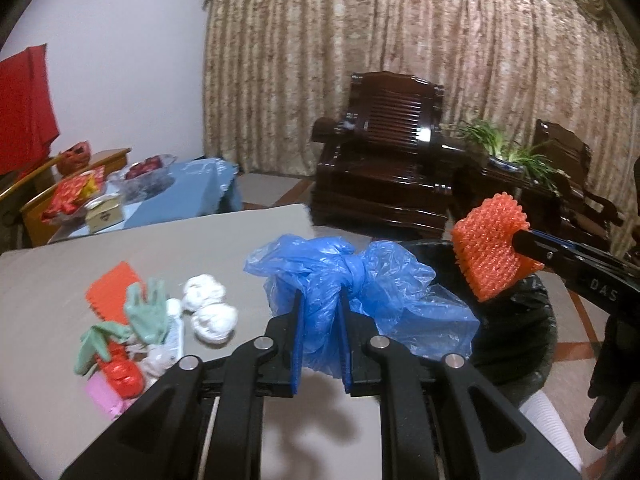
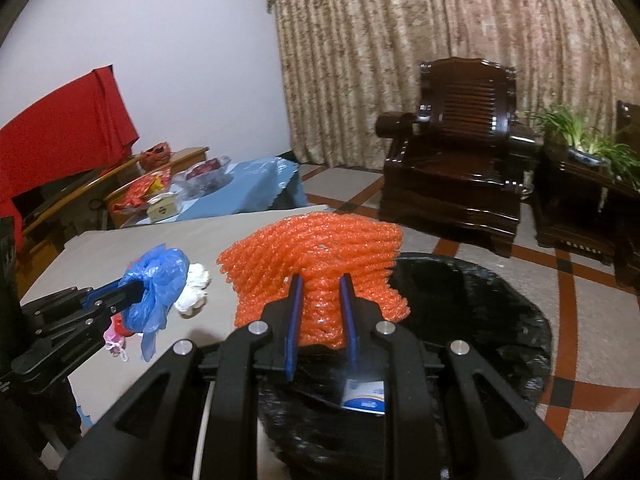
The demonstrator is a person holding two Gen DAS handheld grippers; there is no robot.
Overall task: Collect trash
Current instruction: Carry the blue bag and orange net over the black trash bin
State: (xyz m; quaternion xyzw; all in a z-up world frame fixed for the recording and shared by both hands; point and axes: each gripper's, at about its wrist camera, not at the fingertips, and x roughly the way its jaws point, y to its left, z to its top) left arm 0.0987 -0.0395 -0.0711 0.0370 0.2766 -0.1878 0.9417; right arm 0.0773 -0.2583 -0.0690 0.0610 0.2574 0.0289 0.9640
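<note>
Left gripper (image 1: 319, 312) jaws are pinching the limp blue bag (image 1: 352, 280) by its knot; right gripper (image 2: 320, 300) jaws are squeezing springy foam net (image 2: 316, 264) mid-body.

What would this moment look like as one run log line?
left gripper: shut on blue plastic bag | right gripper: shut on orange foam net | black-lined bin: beside table

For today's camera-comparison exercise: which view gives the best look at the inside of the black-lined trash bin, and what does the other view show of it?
The right wrist view: the trash bin lies open below the right gripper, its black liner visible with a small blue-and-white packet inside. The left wrist view shows only part of its rim and wall, behind the blue plastic bag.
</note>
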